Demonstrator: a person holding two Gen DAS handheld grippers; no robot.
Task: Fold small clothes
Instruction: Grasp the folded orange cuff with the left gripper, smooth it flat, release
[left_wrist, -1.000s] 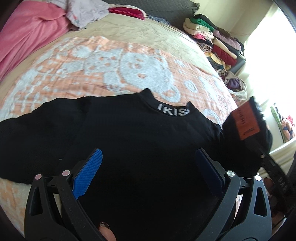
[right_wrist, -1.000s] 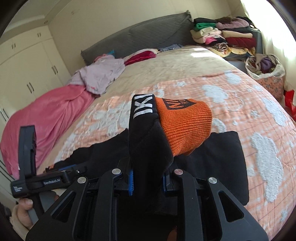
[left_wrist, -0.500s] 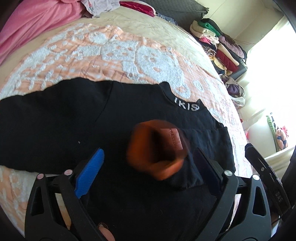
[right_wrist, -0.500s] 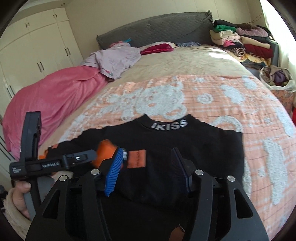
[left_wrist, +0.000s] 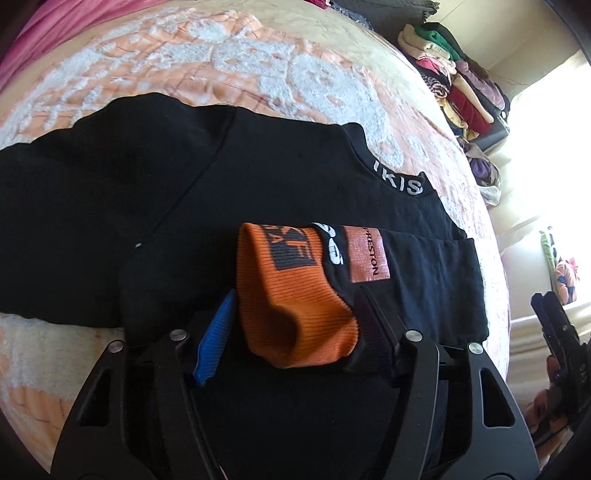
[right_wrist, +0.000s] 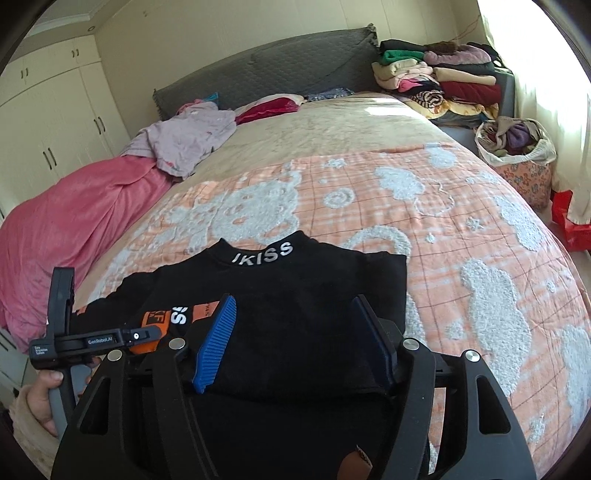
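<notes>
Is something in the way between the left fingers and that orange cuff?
Nothing visible is. The orange cuff already sits between the left gripper fingers, which have just been closing, on the black sweater.

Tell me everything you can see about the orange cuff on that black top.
The orange cuff is ribbed knit, with a dark printed block on it, ending a black sleeve folded across the chest of the black top on the bed. It lies slightly bunched, its opening toward the camera, beside an orange PRESTON patch. It sits between the fingers of the left tool, which has just been closing; whether the pads press it is unclear. The right wrist view shows only a sliver of it.
</notes>
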